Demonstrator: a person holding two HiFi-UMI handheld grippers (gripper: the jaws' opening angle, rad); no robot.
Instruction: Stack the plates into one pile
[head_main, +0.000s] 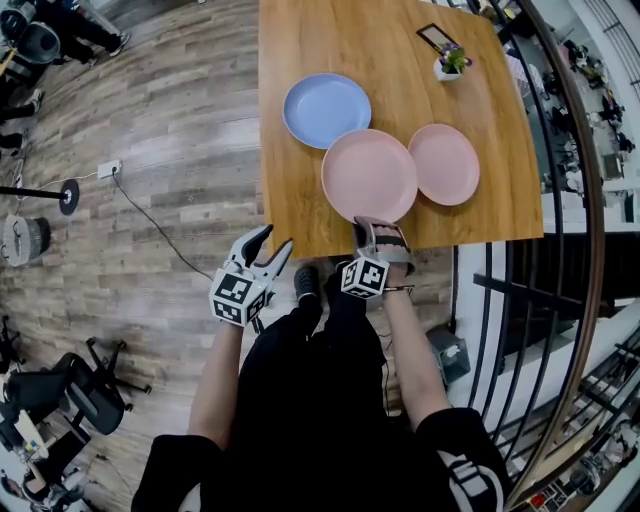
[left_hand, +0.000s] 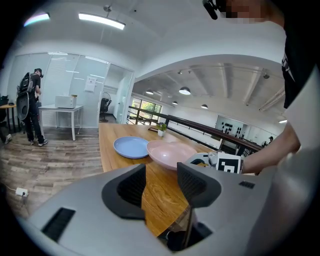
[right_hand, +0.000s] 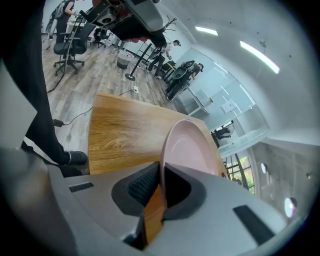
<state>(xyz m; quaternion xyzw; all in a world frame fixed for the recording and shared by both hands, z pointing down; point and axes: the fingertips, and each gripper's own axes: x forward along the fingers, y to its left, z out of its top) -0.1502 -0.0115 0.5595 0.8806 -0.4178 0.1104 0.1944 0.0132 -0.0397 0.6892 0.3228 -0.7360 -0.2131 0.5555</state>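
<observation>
Pink and largest of the three, the middle plate (head_main: 369, 175) is pinched at its near rim by the right gripper (head_main: 380, 232), whose jaws are clamped on the thin edge at the near side of the wooden table (head_main: 300, 60). This plate overlaps the blue plate (head_main: 322, 105) on its left and the smaller pink plate (head_main: 448, 165) on its right. It looks tilted, though whether it touches the wood is unclear. The left gripper (head_main: 275, 240) hangs off the table's near edge, jaws apart with nothing between them. A small potted plant (head_main: 450, 62) stands near the far corner.
</observation>
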